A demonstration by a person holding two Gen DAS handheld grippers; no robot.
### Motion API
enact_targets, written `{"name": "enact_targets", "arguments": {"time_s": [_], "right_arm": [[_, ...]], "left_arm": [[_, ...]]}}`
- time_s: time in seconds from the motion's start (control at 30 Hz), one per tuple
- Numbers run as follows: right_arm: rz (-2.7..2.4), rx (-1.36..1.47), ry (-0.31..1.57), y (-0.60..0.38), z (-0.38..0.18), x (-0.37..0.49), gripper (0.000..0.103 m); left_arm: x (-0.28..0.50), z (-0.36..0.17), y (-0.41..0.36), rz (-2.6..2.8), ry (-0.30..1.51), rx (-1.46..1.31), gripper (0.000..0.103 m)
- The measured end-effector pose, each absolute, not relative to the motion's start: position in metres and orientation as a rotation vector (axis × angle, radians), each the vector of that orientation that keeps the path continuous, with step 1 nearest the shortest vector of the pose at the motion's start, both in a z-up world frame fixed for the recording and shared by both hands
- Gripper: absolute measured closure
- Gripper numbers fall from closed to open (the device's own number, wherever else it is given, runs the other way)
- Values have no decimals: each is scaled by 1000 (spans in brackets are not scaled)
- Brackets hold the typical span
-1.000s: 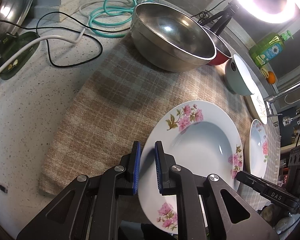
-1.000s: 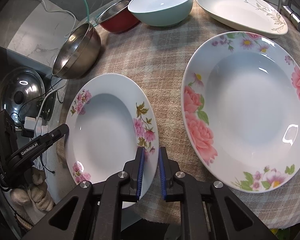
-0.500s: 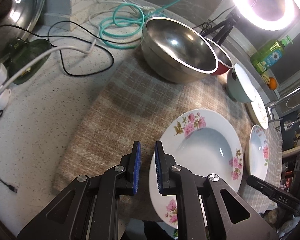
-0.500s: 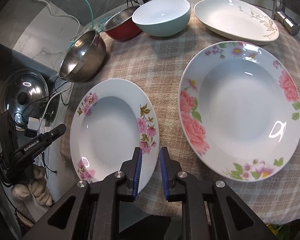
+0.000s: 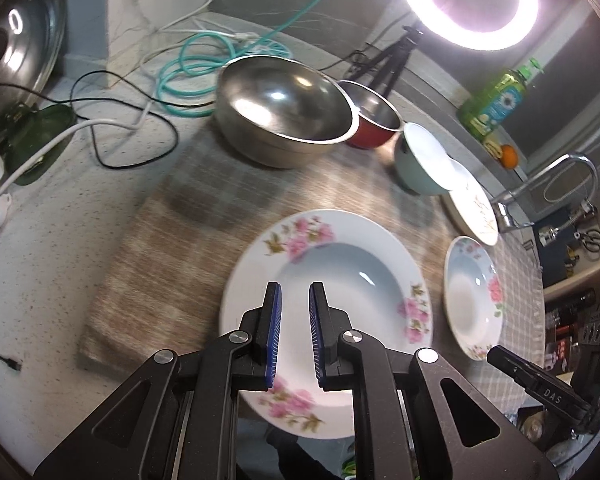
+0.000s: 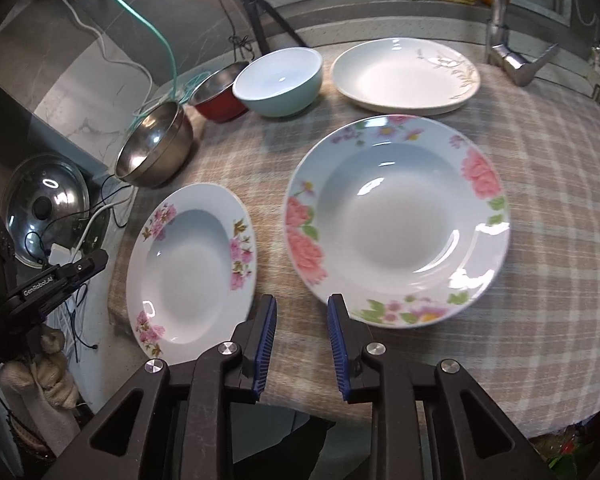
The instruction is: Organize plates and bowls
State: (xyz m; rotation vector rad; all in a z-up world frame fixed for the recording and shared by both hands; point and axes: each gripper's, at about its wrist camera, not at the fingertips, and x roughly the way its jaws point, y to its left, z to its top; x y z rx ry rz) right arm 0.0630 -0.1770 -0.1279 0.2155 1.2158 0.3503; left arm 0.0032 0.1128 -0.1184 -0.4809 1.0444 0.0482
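A small plate with pink blossoms point(image 5: 340, 264) point(image 6: 188, 268) lies on the checked cloth point(image 6: 540, 200). My left gripper point(image 5: 295, 292) hovers over its near half, jaws a narrow gap apart with nothing between them. To the plate's right lies a larger rose plate point(image 6: 396, 220) point(image 5: 474, 296). My right gripper point(image 6: 302, 308) hangs over the cloth between the two plates. Its jaws are opening and hold nothing. Behind stand a white plate with a gold sprig point(image 6: 404, 76), a teal bowl point(image 6: 278, 82), a red bowl point(image 6: 218, 98) and a steel bowl point(image 6: 154, 148) point(image 5: 284, 112).
A ring light on a tripod point(image 5: 392, 60) stands at the back. Cables point(image 5: 188, 68) and a pot lid point(image 6: 44, 208) lie on the counter left of the cloth. A tap point(image 6: 512, 60), a green soap bottle point(image 5: 494, 104) and an orange point(image 5: 509, 152) are at the far right.
Both grippers have risen and pulled back. The left one shifted from the small plate's left rim to above it. The right one left that plate's right rim and its jaws widened.
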Motion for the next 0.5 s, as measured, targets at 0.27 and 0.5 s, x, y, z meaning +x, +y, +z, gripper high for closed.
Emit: {"name": "enact_targets", "arguments": {"time_s": [0.27,0.5], "right_arm": [[293,272,1173,-216,-120,57,79],[253,267,1112,-242,-113,56,69]], "left_arm": [[6,-112,87,6,1035,-473,91],[10,-111,64,-23,1035,-462,91]]}}
